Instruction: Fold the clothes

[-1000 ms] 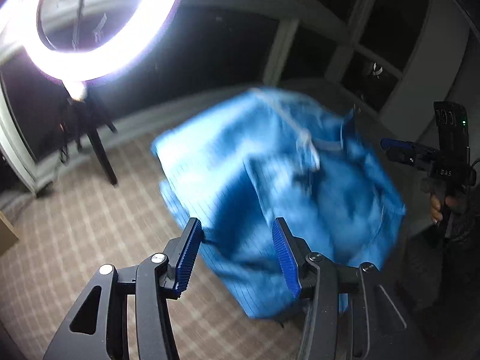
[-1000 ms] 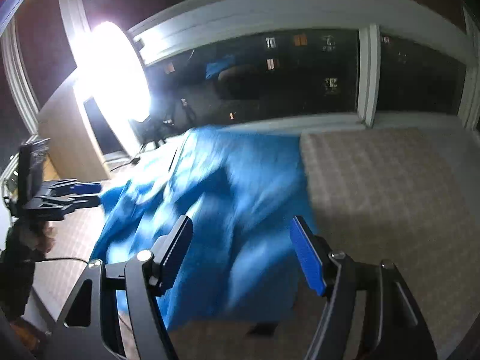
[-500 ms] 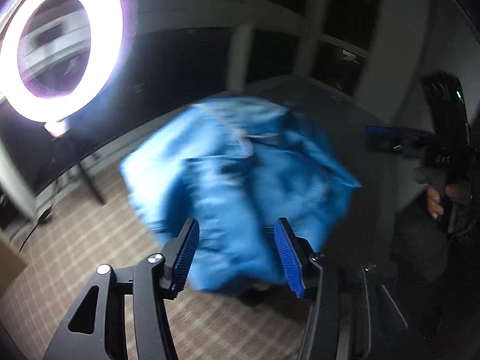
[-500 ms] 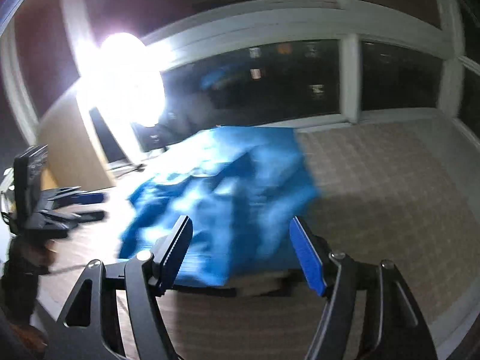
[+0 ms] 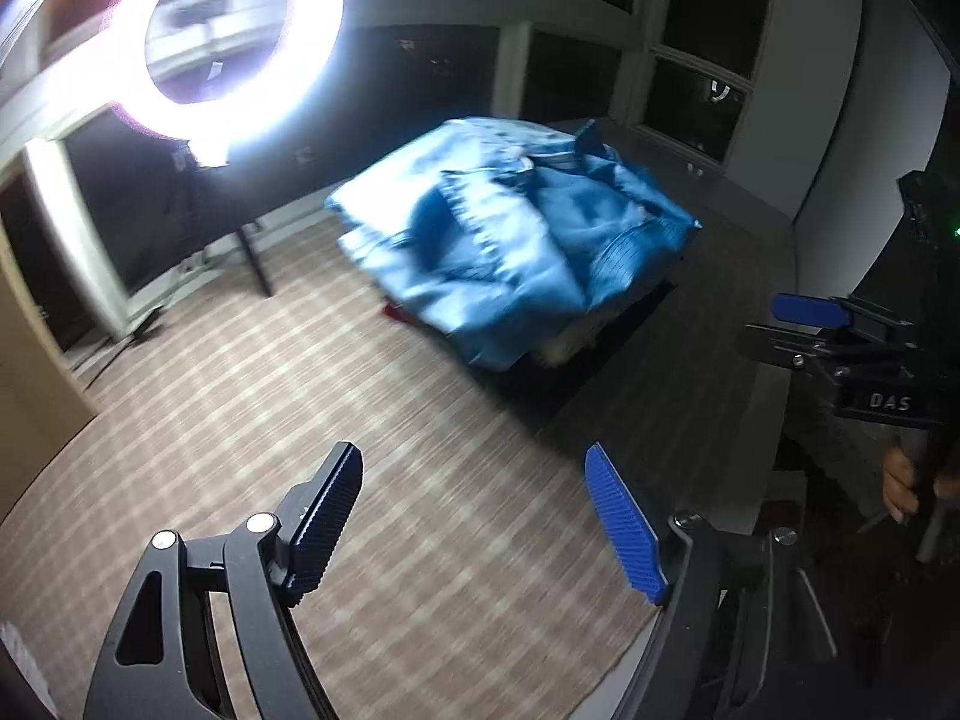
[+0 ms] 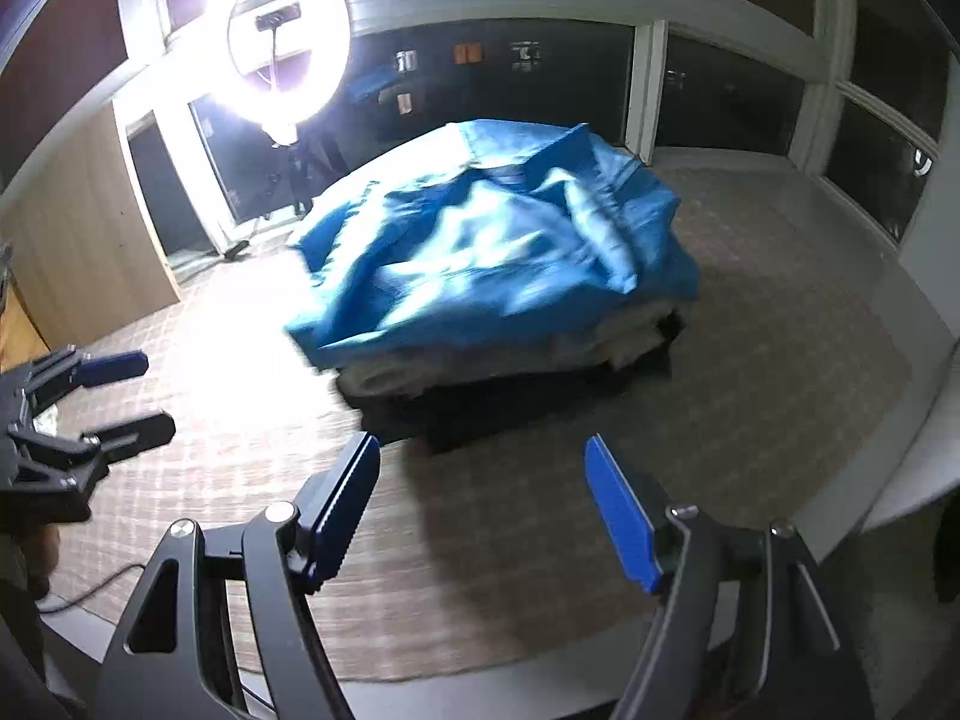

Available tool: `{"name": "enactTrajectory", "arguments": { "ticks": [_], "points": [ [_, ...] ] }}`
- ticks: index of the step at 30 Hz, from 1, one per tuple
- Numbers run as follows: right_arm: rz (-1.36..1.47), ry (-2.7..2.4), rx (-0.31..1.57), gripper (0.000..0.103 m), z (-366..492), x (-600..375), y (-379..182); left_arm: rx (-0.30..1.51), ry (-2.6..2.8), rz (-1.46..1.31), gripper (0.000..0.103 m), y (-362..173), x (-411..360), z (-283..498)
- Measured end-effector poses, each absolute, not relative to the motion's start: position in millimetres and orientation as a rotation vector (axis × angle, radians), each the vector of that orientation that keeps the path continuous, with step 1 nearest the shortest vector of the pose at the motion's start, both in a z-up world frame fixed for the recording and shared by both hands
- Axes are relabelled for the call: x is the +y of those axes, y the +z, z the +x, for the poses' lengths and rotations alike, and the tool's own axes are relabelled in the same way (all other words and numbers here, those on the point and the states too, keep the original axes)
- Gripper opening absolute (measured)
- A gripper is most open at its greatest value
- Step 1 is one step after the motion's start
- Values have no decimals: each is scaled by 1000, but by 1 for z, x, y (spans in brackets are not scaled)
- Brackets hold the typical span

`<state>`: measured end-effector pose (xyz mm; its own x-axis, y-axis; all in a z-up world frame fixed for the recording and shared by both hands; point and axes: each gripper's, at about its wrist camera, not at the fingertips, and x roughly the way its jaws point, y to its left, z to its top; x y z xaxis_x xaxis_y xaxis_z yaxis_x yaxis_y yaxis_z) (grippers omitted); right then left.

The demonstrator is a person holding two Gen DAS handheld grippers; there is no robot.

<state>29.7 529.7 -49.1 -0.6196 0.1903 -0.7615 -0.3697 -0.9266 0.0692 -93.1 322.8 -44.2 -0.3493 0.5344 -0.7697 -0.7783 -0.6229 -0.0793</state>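
A crumpled blue garment (image 5: pixel 510 252) (image 6: pixel 498 252) lies loosely spread on top of a pile of white folded cloth (image 6: pixel 408 375), which rests on a low dark stand (image 6: pixel 480 408). My left gripper (image 5: pixel 474 516) hovers over the checked rug well short of the garment; its jaws are opening and nothing is between them. My right gripper (image 6: pixel 483 504) is likewise back from the pile, open and empty. Each gripper shows in the other's view: the right gripper (image 5: pixel 780 324) at the right edge, the left gripper (image 6: pixel 129 396) at the left edge.
A bright ring light (image 5: pixel 222 42) (image 6: pixel 282 42) on a tripod stands behind the pile, in front of dark windows. A checked rug (image 5: pixel 300 396) covers the floor around the stand. A wooden panel (image 6: pixel 78 228) is at the left.
Both grippers have drawn back from the blue garment, which now lies farther off on the pile. The left jaws stand wider apart than before.
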Motion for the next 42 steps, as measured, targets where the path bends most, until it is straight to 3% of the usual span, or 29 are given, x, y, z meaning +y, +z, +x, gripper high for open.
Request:
{"name": "enactTrajectory", "arguments": {
  "ticks": [8, 17, 42],
  "points": [
    [-1083, 2479, 168, 71, 49, 426, -31, 307, 2187, -1090, 77, -39, 213, -81],
    [-1057, 2538, 137, 72, 75, 339, -25, 285, 2241, -1063, 77, -33, 131, -52],
    [-1017, 2531, 91, 72, 93, 288, -13, 274, 2175, -997, 77, -12, 95, -25]
  ]
}}
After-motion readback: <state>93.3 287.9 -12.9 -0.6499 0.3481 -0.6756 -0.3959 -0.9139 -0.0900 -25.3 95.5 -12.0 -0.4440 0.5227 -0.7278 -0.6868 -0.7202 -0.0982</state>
